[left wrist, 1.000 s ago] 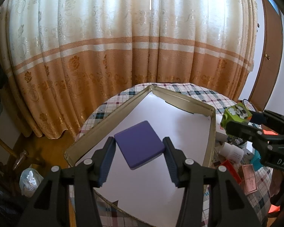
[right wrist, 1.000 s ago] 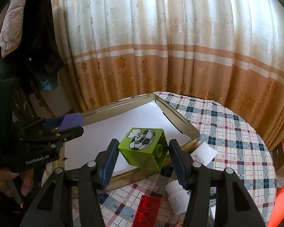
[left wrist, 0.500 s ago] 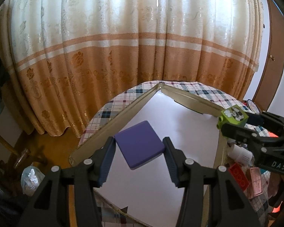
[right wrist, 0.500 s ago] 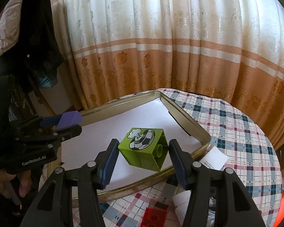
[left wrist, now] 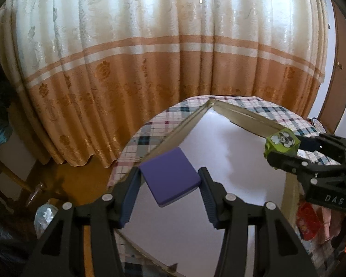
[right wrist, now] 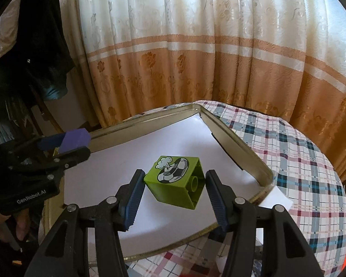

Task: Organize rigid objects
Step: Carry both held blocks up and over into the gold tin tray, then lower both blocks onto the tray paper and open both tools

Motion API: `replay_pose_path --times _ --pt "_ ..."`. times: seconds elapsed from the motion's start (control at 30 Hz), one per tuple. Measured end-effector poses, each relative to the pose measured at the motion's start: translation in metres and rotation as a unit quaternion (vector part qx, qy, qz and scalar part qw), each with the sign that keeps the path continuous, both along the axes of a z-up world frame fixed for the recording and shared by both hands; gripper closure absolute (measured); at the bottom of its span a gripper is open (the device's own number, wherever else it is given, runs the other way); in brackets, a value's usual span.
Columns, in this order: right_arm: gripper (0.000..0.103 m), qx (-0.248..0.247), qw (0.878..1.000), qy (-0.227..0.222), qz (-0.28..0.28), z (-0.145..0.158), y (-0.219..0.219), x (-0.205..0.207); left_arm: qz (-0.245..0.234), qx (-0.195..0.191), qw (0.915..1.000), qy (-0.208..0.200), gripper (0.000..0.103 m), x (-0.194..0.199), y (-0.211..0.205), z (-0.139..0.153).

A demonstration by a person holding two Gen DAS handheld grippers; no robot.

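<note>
The left hand-held gripper point(left wrist: 169, 192) pinches a flat purple block point(left wrist: 170, 179) between its blue pads, holding it in the air over the near left part of a shallow gold-rimmed tray point(left wrist: 240, 113) lined with white paper. The right hand-held gripper point(right wrist: 174, 190) pinches a green toy brick point(right wrist: 176, 181) printed with a black-and-white ball, above the tray's right side. The tray sits on a desk point(right wrist: 295, 152) covered in a plaid cloth, in front of a cream and orange curtain point(right wrist: 196, 46).

grippers: 2 | purple block point(left wrist: 170, 176): 1 | green block point(right wrist: 176, 181): 1 | tray point(right wrist: 237, 142): 1 | table point(right wrist: 295, 152): 1 | curtain point(right wrist: 196, 46): 1
</note>
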State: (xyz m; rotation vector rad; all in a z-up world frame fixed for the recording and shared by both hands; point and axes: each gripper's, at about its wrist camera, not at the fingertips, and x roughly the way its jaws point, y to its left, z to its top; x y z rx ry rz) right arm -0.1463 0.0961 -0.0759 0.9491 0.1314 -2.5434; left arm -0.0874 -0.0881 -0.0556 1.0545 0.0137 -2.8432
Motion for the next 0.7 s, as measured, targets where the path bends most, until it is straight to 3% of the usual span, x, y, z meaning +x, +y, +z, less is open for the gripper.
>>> replay_pose_path --times 0.7 --pt "0.046 -0.009 1.0 -0.021 0.006 -0.016 -0.018 -0.011 0.004 -0.018 0.9998 -0.01 0.052 -0.008 -0.005 -0.009"
